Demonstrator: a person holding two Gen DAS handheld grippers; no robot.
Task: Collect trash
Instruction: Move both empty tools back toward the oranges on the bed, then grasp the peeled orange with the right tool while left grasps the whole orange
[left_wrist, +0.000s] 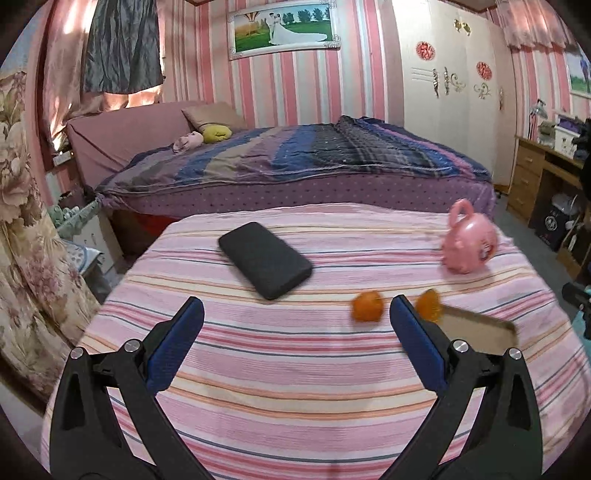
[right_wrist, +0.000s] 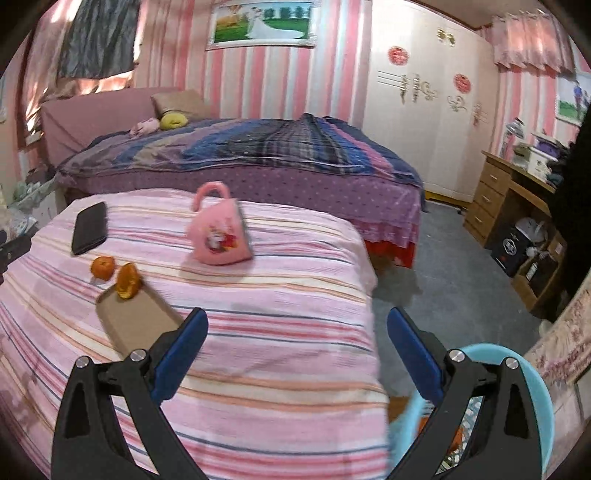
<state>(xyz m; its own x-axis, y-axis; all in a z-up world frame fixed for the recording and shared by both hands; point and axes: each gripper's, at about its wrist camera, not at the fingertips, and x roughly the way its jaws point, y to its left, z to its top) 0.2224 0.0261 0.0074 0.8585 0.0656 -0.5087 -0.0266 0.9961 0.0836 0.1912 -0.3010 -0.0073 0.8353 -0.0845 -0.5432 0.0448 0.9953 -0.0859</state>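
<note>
While both grippers hover over the striped table, nothing's been picked up yet. Left gripper has its jaws spread wide, nothing between the blue pads; right gripper, same story, wide apart & empty, sitting over the table's right edge.

Trash, by my read: the orange peel, resting on the far end of a brown cardboard tray. Just left of it, a whole mandarin, close beside the peel, possibly touching, can't say for sure. Blue bin is low at the right, off the table edge, under the right gripper, w/ something orange already inside it.

Also on the cloth: a black phone far left, a pink mug tilted over towards the far right.

Risks from here, as I judge it: peel & mandarin sit so close that a wide grab could knock the fruit rolling or take the wrong one. Peel is thin & curled, so a pinch may slip or tear it. Pressing down on the tray's far end could tip it. Cloth is loose, so a dragging fingertip might bunch it & shift the mug or phone. Frames are a bit blurred, so fine detail is shaky.
</note>
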